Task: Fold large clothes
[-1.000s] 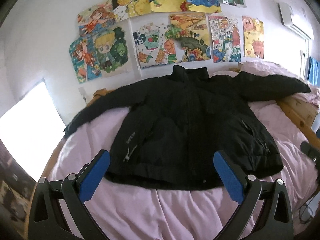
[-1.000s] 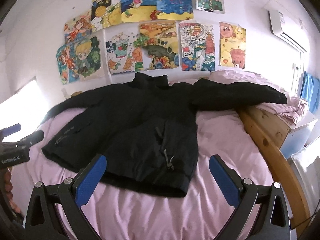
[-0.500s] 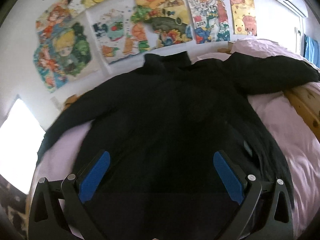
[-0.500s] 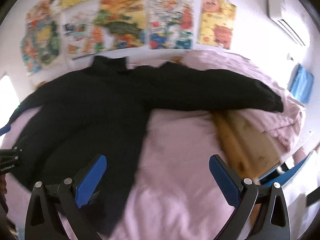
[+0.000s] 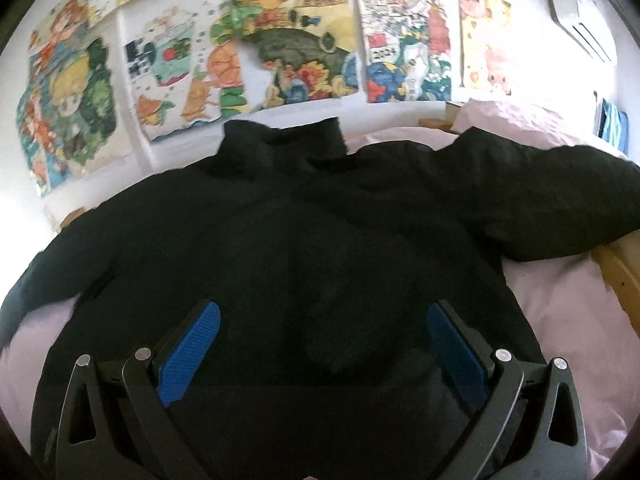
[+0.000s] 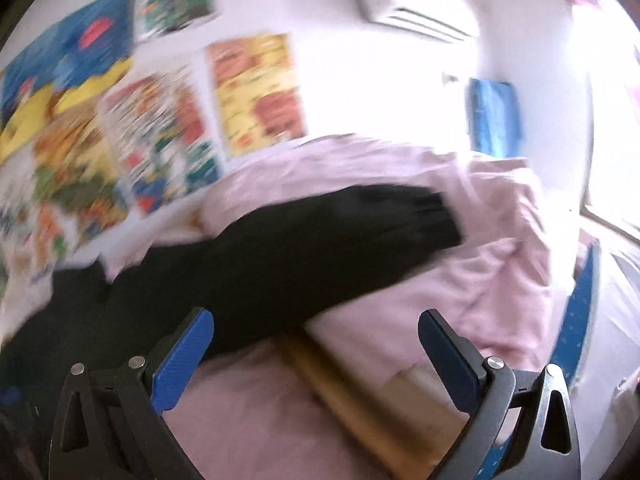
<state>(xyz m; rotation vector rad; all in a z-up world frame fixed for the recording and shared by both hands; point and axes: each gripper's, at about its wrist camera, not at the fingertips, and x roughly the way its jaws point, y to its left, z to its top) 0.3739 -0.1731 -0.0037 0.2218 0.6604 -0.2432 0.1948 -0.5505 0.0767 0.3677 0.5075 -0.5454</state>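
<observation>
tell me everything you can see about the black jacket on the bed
The black jacket is a thick, padded-looking garment with a high stand-up collar, lying spread flat on the pink bedsheet, collar toward the poster wall. Both sleeves stretch outward; the right sleeve ends on rumpled pink bedding, crossing the wooden bed rail. It is not yet folded. The open left hand-held gripper hovers over its lower body; neither gripper holds it.

Black high-collared jacket (image 5: 304, 248), spread flat on bed, both sleeves outstretched
</observation>
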